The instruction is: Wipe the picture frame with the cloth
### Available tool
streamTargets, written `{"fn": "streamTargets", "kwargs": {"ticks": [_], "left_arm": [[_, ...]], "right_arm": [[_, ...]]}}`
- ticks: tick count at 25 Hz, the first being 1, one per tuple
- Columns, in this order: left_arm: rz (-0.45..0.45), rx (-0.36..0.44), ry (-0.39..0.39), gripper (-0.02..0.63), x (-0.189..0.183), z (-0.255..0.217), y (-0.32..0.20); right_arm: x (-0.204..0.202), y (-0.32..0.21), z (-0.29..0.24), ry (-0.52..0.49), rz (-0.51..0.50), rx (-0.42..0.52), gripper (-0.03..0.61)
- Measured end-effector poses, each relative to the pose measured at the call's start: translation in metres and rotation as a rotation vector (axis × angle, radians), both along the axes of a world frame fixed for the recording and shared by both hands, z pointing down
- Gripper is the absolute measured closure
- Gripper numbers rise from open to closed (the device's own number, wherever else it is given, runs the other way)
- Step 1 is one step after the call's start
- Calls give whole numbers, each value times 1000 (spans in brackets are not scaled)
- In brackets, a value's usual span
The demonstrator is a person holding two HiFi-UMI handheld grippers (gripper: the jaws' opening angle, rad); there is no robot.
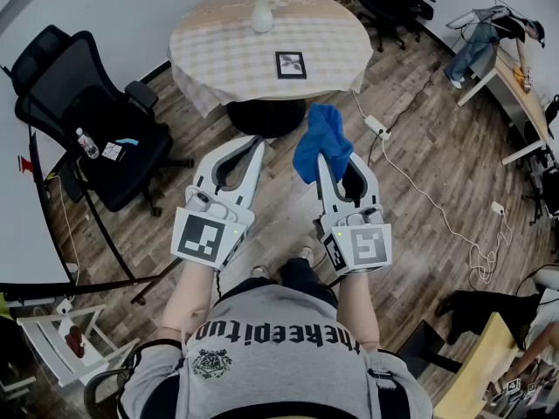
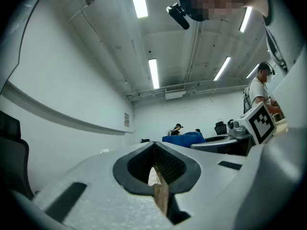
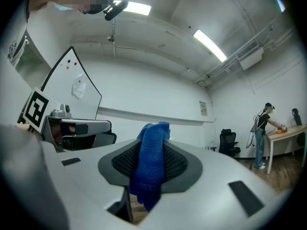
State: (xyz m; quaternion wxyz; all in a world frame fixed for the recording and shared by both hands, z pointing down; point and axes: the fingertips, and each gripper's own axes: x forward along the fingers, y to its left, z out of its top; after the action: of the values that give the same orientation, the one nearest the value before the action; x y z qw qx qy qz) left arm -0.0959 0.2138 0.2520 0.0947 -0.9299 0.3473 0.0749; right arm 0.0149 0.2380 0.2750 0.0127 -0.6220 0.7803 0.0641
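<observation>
The small dark picture frame (image 1: 291, 65) lies flat on the round table (image 1: 218, 55) with a checked cover, well ahead of both grippers. My right gripper (image 1: 334, 159) is shut on a blue cloth (image 1: 320, 140), which bunches up above its tips. In the right gripper view the cloth (image 3: 151, 162) is clamped between the jaws and hangs below them. My left gripper (image 1: 256, 146) is beside it, shut, with nothing in it; its jaws (image 2: 154, 147) meet at the tips. Both grippers are held in the air over the wooden floor, short of the table.
A white vase (image 1: 262, 13) of flowers stands at the table's far side. A black office chair (image 1: 92, 116) carrying a bottle (image 1: 86, 143) is to the left. A power strip (image 1: 377, 127) and cable lie on the floor to the right, near a desk (image 1: 511, 81).
</observation>
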Motion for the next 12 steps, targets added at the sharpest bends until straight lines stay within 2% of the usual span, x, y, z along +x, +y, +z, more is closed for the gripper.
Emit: {"fn": "streamTargets", "kwargs": {"ticks": [12], "left_arm": [[18,0,0,597,-14,4,11]], "right_arm": [[-13,12,1,5,17,7,457]]}}
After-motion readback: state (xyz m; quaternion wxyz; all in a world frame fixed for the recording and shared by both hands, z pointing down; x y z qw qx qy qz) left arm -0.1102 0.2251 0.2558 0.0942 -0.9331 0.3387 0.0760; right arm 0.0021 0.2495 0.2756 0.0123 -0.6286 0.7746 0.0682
